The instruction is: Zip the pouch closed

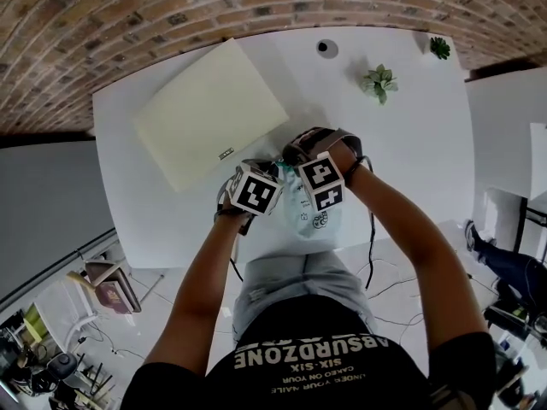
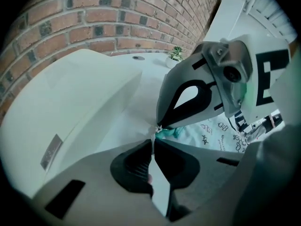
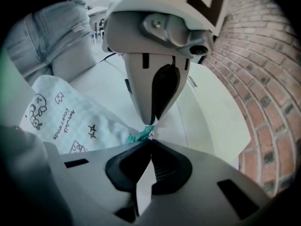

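Downward, left gripper (image 2: 153, 141) against right gripper (image 3: 150, 141)

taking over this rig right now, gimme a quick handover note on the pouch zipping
Left gripper: jaws closed, pinching the pouch at its teal zipper end.
Right gripper: jaws closed on that same teal end, tip to tip with the left one.
The pouch lies printed side up at the near edge of the white table, its body toward the person.
Done: both grips are set at one end of the zipper.
Left: run the slider along the zipper. How far it is closed is hidden under the grippers, and I cannot tell which gripper has the pull.
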